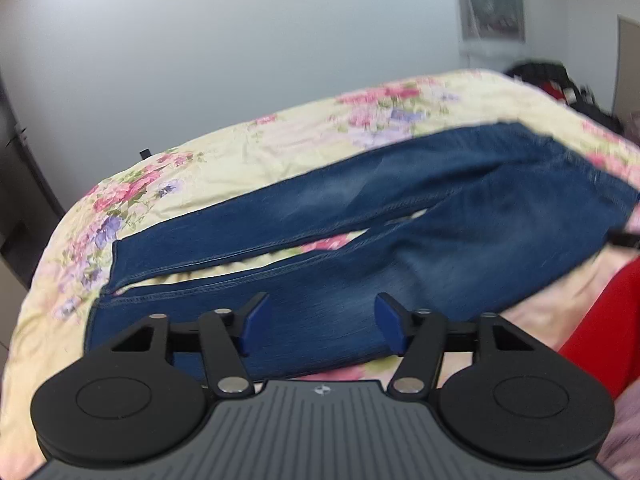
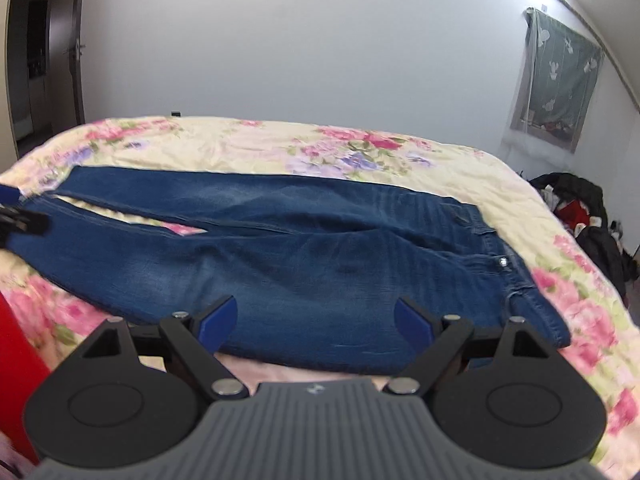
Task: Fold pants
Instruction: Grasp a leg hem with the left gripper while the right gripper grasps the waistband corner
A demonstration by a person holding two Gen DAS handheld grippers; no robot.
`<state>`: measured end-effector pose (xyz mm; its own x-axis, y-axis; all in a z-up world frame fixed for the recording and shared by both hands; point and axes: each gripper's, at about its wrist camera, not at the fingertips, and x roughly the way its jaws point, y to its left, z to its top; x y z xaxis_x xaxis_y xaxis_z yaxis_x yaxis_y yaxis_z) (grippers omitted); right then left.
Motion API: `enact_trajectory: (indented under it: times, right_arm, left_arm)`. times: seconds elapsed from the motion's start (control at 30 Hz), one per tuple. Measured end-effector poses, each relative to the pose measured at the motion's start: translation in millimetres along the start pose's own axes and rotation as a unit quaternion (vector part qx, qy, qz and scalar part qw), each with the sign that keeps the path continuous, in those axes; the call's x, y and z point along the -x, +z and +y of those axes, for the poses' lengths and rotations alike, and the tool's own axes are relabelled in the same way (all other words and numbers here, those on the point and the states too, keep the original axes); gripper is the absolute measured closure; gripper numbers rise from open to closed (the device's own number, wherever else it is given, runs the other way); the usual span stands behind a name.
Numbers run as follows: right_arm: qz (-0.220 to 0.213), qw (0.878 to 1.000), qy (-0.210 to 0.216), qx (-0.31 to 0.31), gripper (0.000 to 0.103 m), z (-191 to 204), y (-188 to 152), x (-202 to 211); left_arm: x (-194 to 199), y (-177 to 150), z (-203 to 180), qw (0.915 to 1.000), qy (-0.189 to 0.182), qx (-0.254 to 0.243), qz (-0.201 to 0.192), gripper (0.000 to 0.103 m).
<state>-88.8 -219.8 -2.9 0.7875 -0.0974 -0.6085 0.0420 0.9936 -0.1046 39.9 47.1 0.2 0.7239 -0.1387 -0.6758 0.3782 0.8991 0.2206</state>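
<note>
A pair of blue jeans [image 1: 360,240] lies flat and unfolded across the bed, legs to the left, waistband to the right; it also shows in the right wrist view [image 2: 320,248]. My left gripper [image 1: 322,324] is open and empty, hovering over the near leg by its lower part. My right gripper [image 2: 316,324] is open and empty, over the near edge of the hip area. The waist button [image 2: 502,262] faces up. The left gripper's tip [image 2: 16,216] shows at the right wrist view's left edge near the cuffs.
The bed has a floral cream and pink cover [image 2: 360,148]. A red cloth [image 1: 600,320] is at the bed's near side between the grippers. A dark pile of bags and clothes [image 2: 580,216] sits on the floor at the right. A white wall stands behind.
</note>
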Motion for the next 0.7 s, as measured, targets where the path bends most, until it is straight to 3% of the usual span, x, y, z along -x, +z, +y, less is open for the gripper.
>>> enact_trajectory:
  times: [0.2, 0.27, 0.33, 0.47, 0.6, 0.7]
  right_arm:
    - [0.046, 0.999, 0.002, 0.009, 0.022, -64.3, 4.8, -37.5]
    - [0.055, 0.998, -0.006, 0.013, 0.032, -81.5, 8.0, -51.6]
    - [0.073, 0.997, -0.016, 0.012, 0.049, -97.4, 10.2, -65.1]
    - [0.124, 0.992, -0.032, 0.015, 0.065, -127.1, 12.1, -98.4]
    - [0.151, 0.987, -0.032, 0.040, 0.067, -143.0, 8.4, -121.4]
    - [0.162, 0.983, -0.022, 0.083, 0.068, -145.9, 2.7, -131.4]
  left_arm:
    - [-36.4, -7.8, 61.7, 0.9937, -0.045, -0.094, 0.040, 0.058]
    - [-51.0, -11.9, 80.8, 0.9903, -0.053, -0.114, 0.057, 0.058]
    - [-68.2, -17.5, 96.8, 0.9855, -0.051, -0.138, 0.085, 0.058]
    - [-106.0, -39.3, 114.4, 0.9644, -0.081, -0.186, 0.169, 0.056]
    - [-141.4, -69.3, 110.3, 0.9382, -0.059, -0.252, 0.230, 0.051]
    - [-158.4, -89.6, 99.8, 0.9223, -0.036, -0.302, 0.238, 0.049]
